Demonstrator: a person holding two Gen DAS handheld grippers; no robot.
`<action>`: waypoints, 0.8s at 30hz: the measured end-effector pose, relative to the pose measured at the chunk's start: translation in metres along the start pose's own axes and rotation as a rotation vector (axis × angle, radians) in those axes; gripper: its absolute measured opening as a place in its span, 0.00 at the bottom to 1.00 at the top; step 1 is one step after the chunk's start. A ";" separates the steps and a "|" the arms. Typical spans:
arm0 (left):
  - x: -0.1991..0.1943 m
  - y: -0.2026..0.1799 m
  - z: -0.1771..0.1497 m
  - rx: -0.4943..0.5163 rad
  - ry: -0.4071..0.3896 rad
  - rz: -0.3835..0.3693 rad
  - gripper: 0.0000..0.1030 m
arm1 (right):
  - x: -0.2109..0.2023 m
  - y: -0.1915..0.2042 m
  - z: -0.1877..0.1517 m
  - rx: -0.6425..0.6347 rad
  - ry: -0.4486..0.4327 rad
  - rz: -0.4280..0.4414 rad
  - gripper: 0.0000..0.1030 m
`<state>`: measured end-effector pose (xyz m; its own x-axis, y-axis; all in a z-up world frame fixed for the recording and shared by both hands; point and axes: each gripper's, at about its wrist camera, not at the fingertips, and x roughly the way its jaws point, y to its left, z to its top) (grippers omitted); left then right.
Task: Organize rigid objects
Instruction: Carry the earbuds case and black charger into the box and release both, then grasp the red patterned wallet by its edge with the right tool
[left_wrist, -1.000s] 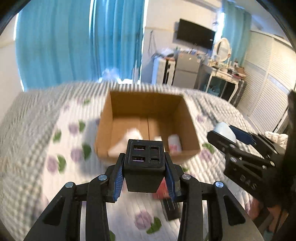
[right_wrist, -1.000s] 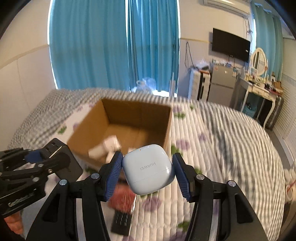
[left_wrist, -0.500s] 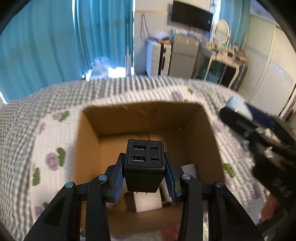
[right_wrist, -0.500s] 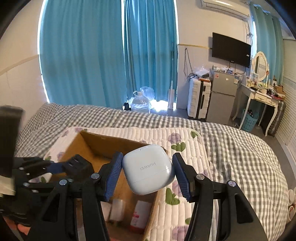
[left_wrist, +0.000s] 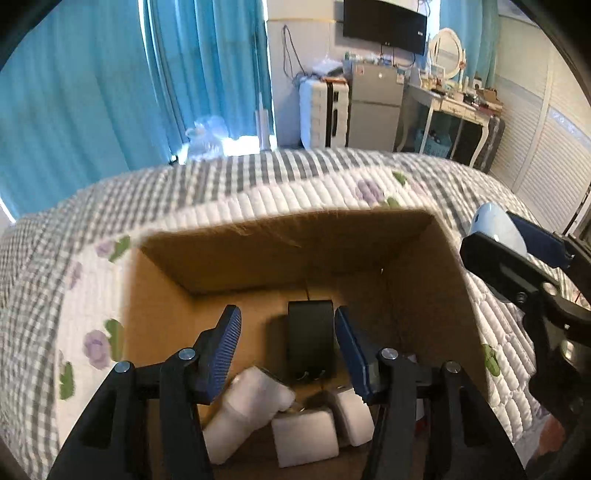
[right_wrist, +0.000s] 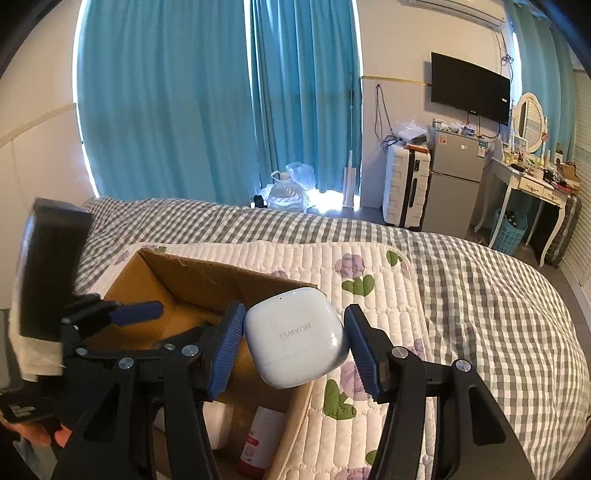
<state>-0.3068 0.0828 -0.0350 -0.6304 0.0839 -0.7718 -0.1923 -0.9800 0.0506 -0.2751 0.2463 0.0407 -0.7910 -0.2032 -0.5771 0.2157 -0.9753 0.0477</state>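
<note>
My left gripper (left_wrist: 288, 347) is open above the cardboard box (left_wrist: 280, 251). The black USB charger (left_wrist: 310, 343) sits between its spread fingers, free of the pads, down inside the box. My right gripper (right_wrist: 295, 343) has its jaws opened; the pale blue Huawei earbud case (right_wrist: 295, 336) sits tilted between the pads, over the box's right rim (right_wrist: 258, 277). The case also shows in the left wrist view (left_wrist: 495, 225), at the right.
Several white items (left_wrist: 306, 435) lie on the box floor, with a red-and-white tube (right_wrist: 258, 443). The box rests on a floral quilt (right_wrist: 369, 280) over a checked bedspread (right_wrist: 480, 295). Curtains, suitcase, fridge and dresser stand behind.
My left gripper moved over the box and opened, dropping the charger in. My right gripper moved to the box's right rim, and its jaws have widened around the case.
</note>
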 end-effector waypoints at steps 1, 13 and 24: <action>-0.008 0.005 0.001 -0.010 -0.015 0.015 0.54 | -0.001 0.000 0.001 0.003 -0.002 -0.003 0.54; -0.039 0.054 -0.011 -0.072 -0.142 0.075 0.54 | 0.041 0.028 -0.016 -0.038 0.068 -0.007 0.54; -0.083 0.054 -0.036 -0.081 -0.210 0.004 0.81 | -0.016 0.029 -0.011 -0.030 0.030 -0.067 0.74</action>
<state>-0.2381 0.0163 0.0090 -0.7752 0.1069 -0.6227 -0.1336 -0.9910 -0.0039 -0.2501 0.2223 0.0426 -0.7869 -0.1349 -0.6021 0.1804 -0.9835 -0.0155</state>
